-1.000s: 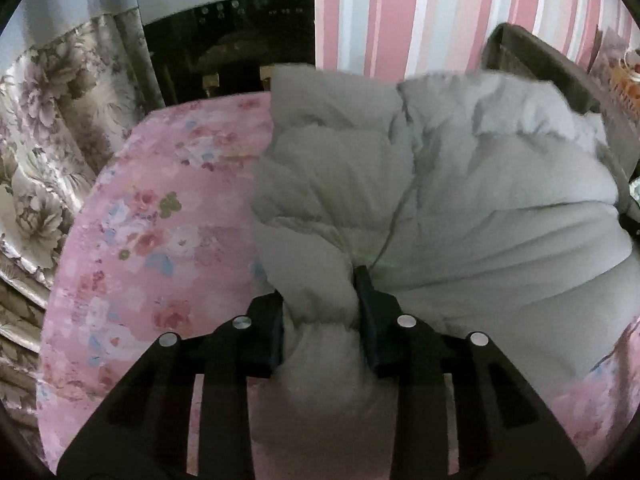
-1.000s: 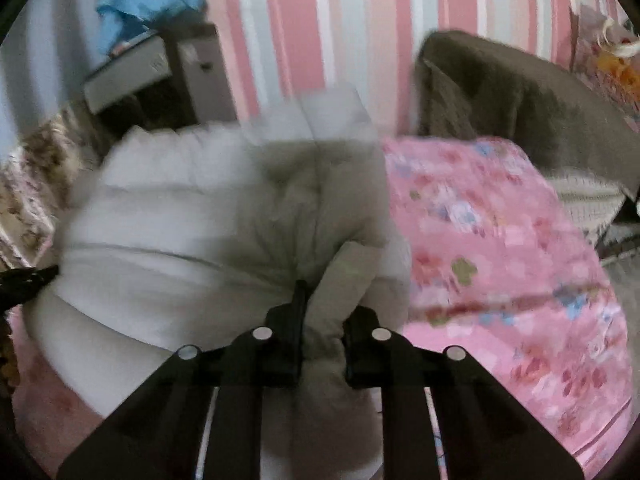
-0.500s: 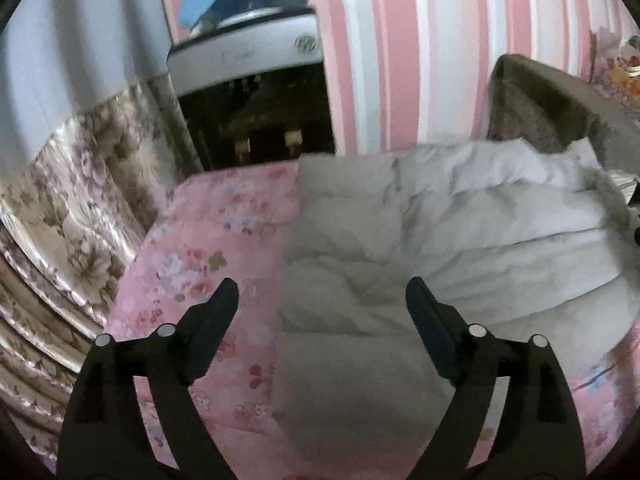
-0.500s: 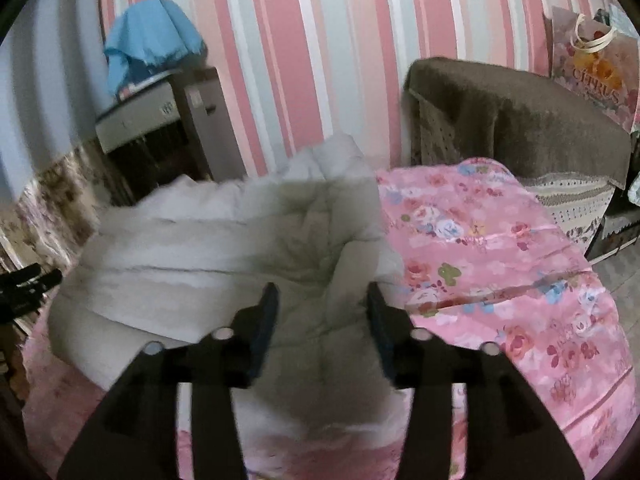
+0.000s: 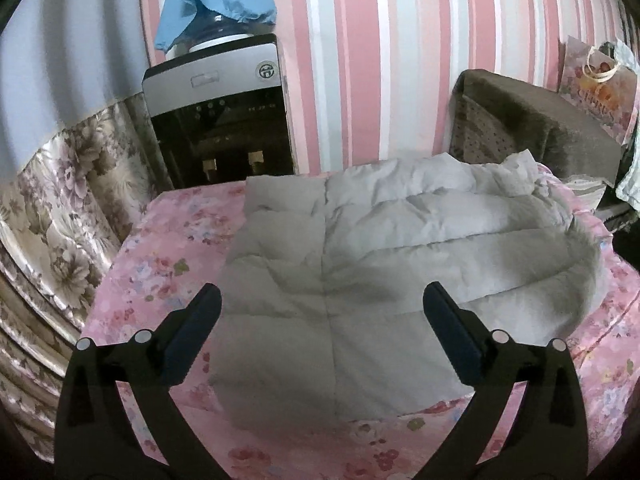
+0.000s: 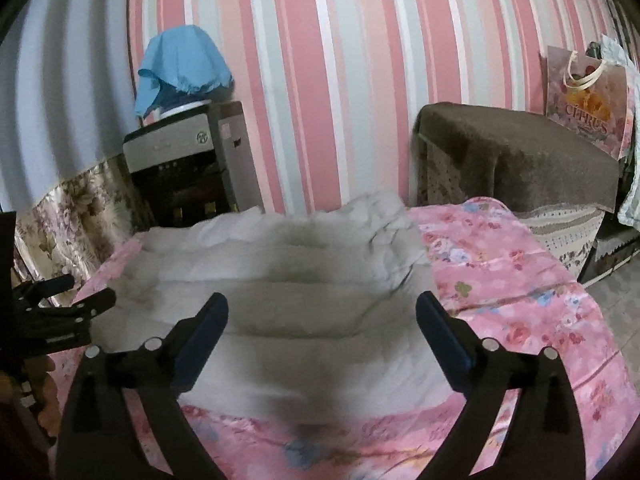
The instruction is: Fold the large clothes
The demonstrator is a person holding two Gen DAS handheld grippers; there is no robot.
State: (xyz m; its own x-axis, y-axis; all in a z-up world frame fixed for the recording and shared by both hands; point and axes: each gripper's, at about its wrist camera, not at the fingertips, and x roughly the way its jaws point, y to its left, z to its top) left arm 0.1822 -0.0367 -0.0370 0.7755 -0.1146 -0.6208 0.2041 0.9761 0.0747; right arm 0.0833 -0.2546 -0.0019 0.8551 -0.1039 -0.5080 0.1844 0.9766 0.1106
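A white padded quilted garment (image 5: 360, 280) lies folded on the pink floral bed cover (image 5: 168, 256); it also shows in the right wrist view (image 6: 304, 300). My left gripper (image 5: 322, 300) is open and empty, held above the garment's near left part. My right gripper (image 6: 322, 308) is open and empty, above the garment's near edge. The left gripper also shows at the left edge of the right wrist view (image 6: 60, 304).
A water dispenser (image 5: 220, 120) with a blue cloth (image 5: 212, 4) on top stands behind the bed against the striped wall. A brown-covered sofa (image 6: 520, 152) stands at the right, with a gift bag (image 6: 588, 100). Floral curtain (image 5: 48, 220) hangs at the left.
Both grippers were shut on the garment a second ago; they opened, let it drop onto the bed, and pulled up and back. The garment now lies flatter.
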